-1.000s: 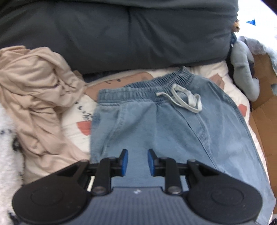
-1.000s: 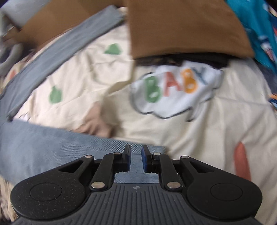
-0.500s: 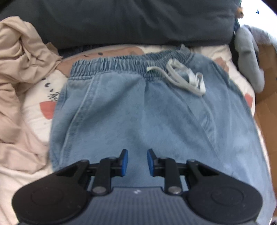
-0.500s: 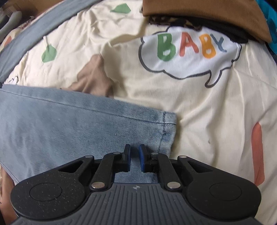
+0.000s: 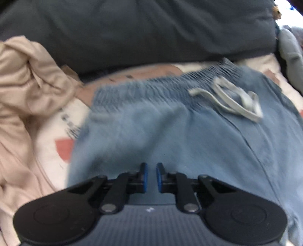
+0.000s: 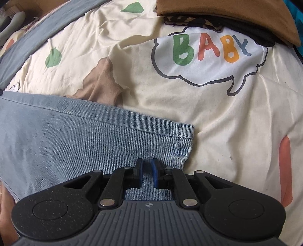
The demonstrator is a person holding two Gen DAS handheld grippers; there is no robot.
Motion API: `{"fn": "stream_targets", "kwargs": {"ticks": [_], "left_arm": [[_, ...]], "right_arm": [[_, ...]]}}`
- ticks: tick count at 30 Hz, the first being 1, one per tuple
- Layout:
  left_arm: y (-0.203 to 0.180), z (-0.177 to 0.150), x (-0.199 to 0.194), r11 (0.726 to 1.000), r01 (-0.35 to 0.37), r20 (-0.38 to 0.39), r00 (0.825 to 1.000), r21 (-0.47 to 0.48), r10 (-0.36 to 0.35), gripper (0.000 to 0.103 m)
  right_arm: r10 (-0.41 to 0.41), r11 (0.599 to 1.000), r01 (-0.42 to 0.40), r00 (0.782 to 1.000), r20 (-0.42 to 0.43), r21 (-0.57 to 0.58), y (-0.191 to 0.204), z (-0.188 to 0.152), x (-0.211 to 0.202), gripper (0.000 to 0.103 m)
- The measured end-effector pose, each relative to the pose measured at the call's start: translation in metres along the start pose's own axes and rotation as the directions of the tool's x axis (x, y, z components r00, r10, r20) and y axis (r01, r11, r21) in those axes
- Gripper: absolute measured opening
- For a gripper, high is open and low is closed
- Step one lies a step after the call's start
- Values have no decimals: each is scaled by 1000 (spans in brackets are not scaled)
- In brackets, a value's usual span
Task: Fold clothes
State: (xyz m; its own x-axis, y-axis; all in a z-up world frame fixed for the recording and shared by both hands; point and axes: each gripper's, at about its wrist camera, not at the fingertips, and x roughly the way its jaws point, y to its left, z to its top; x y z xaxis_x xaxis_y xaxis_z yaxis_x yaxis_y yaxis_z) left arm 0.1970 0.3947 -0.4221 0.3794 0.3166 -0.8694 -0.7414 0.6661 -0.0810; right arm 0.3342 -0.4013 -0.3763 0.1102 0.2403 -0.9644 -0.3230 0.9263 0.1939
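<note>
Light blue jeans (image 5: 170, 136) lie flat on the bed, with the elastic waistband (image 5: 151, 89) and grey drawstring (image 5: 233, 102) at the far end. My left gripper (image 5: 151, 168) points down onto the seat of the jeans. Its jaws are closing to a narrow gap with denim between them. In the right wrist view one jeans leg (image 6: 75, 136) stretches in from the left and ends at its hem (image 6: 184, 140). My right gripper (image 6: 147, 164) is shut on the denim just short of that hem.
A crumpled beige garment (image 5: 28, 90) lies left of the jeans and a dark grey pillow (image 5: 132, 28) lies behind them. A grey plush toy (image 5: 291, 56) sits at the right. Folded brown and dark clothes (image 6: 227, 11) are stacked beyond the cream printed sheet (image 6: 208, 106).
My left gripper has sunk closer to the jeans and its jaws have narrowed. My right gripper has come down with the leg, which now lies flat on the sheet.
</note>
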Motion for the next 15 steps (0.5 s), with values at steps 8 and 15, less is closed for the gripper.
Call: {"fn": "stream_targets", "kwargs": {"ticks": [8, 15], "left_arm": [[23, 28, 11, 1000, 10, -4, 1000, -23, -10, 3], [32, 48, 24, 998, 5, -15, 1000, -70, -6, 3]], "right_arm": [[17, 999, -16, 999, -29, 36, -6, 8, -1, 16], [3, 1000, -2, 999, -48, 12, -2, 11, 0, 16]]}}
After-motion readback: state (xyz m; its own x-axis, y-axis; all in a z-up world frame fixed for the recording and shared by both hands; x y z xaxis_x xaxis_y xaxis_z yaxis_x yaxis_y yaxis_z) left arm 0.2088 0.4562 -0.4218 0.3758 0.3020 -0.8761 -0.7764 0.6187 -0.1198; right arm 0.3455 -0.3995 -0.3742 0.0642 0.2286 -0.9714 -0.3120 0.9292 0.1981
